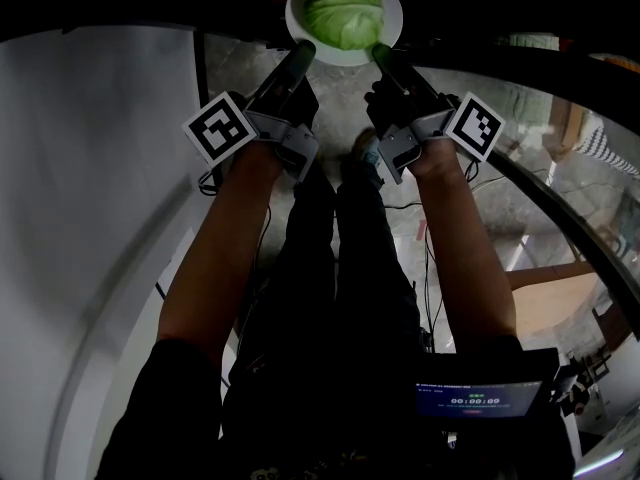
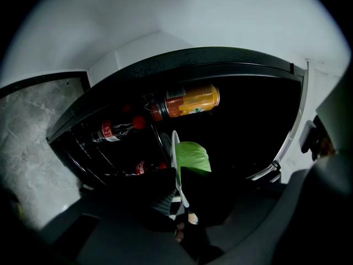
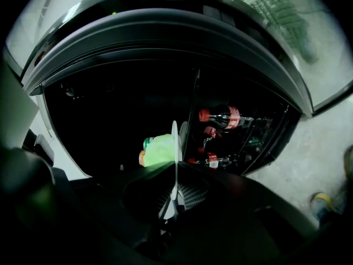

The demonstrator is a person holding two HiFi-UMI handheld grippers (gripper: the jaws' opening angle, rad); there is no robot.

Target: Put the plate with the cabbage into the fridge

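Note:
A white plate (image 1: 300, 20) carries a green cabbage (image 1: 345, 13) at the top of the head view, held out into the dark fridge interior (image 2: 248, 131). My left gripper (image 1: 301, 52) is shut on the plate's near-left rim, and my right gripper (image 1: 383, 54) is shut on its near-right rim. In the left gripper view the plate (image 2: 175, 148) shows edge-on between the jaws, with the cabbage (image 2: 193, 156) to its right. The right gripper view also has the plate (image 3: 175, 139) edge-on, and the cabbage (image 3: 160, 148) sits to its left.
Red-capped cola bottles (image 2: 113, 130) lie on the fridge's wire racks, and an orange drink bottle (image 2: 187, 102) lies higher up. More cola bottles (image 3: 223, 116) show in the right gripper view. The white fridge wall (image 1: 90, 188) rises at my left. Grey stone floor (image 3: 309, 164) lies below.

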